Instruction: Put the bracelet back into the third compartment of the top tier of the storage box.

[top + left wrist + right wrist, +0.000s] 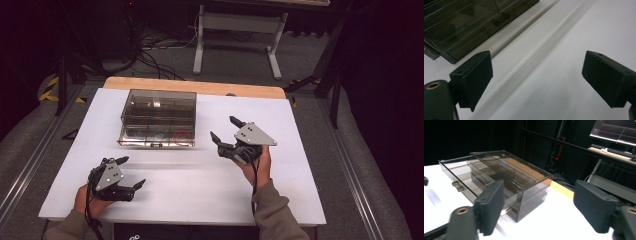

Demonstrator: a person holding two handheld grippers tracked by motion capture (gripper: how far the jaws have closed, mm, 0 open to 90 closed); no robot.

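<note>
Here the smoky plastic drawer box (pixel 158 118) sits upper left of centre on the white table (pixel 210 185), a drawer slightly out. Both the left gripper (pixel 134 172) and right gripper (pixel 222 128) stand apart, empty. Approaching carelessly, the right one could shove the light box instead of catching the small handle (pixel 457 185).

No text, label, brand or number can be read anywhere. Black-and-yellow hazard stripes (pixel 50 88) are marked on the floor at the far left, and the lines on the monitor (pixel 617 130) are illegible.
</note>
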